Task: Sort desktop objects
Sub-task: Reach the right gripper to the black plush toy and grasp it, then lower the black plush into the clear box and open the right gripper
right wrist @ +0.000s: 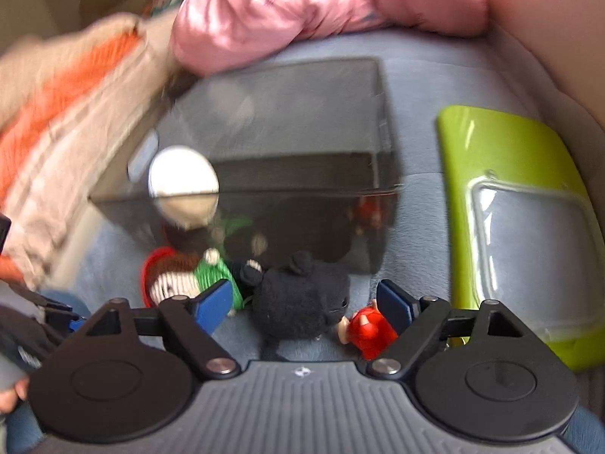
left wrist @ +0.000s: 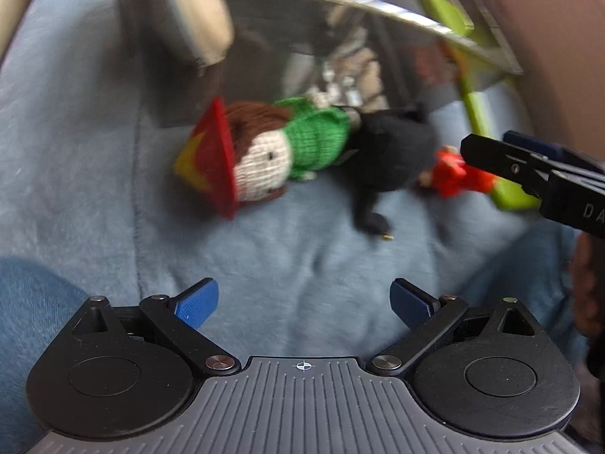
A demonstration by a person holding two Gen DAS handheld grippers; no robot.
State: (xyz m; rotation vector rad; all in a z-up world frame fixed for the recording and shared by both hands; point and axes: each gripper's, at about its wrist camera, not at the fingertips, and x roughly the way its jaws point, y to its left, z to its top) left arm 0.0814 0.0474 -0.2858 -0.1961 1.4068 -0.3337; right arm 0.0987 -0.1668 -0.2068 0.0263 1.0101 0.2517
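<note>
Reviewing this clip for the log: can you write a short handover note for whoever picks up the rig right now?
Left gripper: open, nothing between its fingers, over the blue blanket.
Right gripper: open, holding nothing, low over the black plush and the small red figure.
Things: knitted doll in green with a red hat, the black plush and the red figure lie in a row on the blanket, in front of the dark clear box. A green lid lies to the right of the box.
Done: none of the three toys is in the box.
Left: pick up the three toys and sort them.
</note>
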